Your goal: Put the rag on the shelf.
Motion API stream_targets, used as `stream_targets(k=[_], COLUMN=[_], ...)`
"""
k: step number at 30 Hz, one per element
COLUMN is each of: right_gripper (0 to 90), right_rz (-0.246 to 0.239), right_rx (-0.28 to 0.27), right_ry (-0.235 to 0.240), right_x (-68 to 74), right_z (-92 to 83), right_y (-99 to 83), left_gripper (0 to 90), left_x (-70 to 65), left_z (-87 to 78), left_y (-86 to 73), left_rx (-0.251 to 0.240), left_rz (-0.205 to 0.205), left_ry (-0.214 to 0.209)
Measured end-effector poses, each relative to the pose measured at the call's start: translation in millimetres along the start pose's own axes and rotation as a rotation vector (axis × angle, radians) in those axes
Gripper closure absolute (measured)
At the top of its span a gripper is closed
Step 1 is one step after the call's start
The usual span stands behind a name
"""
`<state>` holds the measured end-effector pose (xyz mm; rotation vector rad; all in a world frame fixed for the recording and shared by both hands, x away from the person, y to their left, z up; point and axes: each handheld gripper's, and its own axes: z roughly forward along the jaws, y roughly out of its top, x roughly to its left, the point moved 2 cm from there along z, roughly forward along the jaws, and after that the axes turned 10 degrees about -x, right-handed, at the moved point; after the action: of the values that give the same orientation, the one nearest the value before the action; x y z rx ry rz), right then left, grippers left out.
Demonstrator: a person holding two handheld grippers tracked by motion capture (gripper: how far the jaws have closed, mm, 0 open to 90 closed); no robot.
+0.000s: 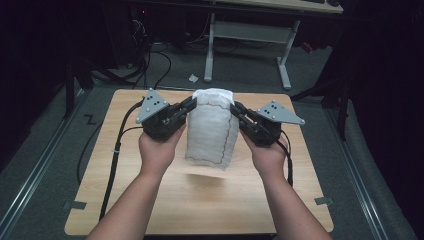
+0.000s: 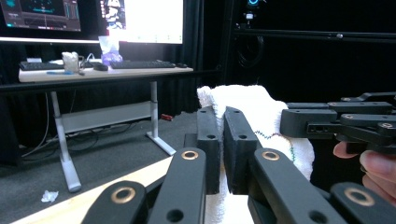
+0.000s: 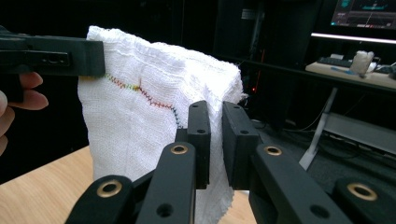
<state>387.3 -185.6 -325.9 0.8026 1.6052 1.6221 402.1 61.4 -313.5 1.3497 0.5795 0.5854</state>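
A white cloth [image 1: 212,132] with a thin coloured stitched line hangs in the air above the wooden table [image 1: 200,200], folded into a loose hanging panel. My left gripper [image 1: 192,103] is shut on its upper left corner, and my right gripper [image 1: 235,108] is shut on the upper right corner. In the left gripper view the jaws [image 2: 219,114] stand nearly together with the cloth [image 2: 254,105] pinched between them, and the right gripper [image 2: 327,122] reaches in from the right. In the right gripper view the jaws [image 3: 215,109] pinch the cloth's edge [image 3: 140,126], while the left gripper [image 3: 51,58] clamps the far corner.
Beyond the table's far edge stands a desk on white legs [image 1: 210,50], with cables and a paper scrap [image 1: 193,78] on the grey floor. That desk [image 2: 102,72] carries keyboards and lit monitors. Dark curtains surround the area.
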Motion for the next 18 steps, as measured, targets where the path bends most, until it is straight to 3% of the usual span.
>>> stream_targets(k=[7, 11, 18], right_gripper=[82.7, 82.7, 82.7], right_rz=[-0.011, 0.008, 0.030], right_rx=[-0.010, -0.025, -0.027], right_ry=[-0.010, -0.020, -0.032], right_x=[-3.6, -8.4, -19.2], right_z=[2.1, 4.4, 18.5], right_y=[10.4, 15.7, 23.8], left_gripper=[86.2, 86.2, 86.2], left_x=[2.4, 5.0, 16.4], left_z=[5.9, 12.3, 29.2], left_y=[8.2, 14.1, 22.7], left_rx=[0.001, 0.011, 0.020], left_rz=[0.015, 0.038, 0.043], left_ry=[-0.006, -0.004, 0.009])
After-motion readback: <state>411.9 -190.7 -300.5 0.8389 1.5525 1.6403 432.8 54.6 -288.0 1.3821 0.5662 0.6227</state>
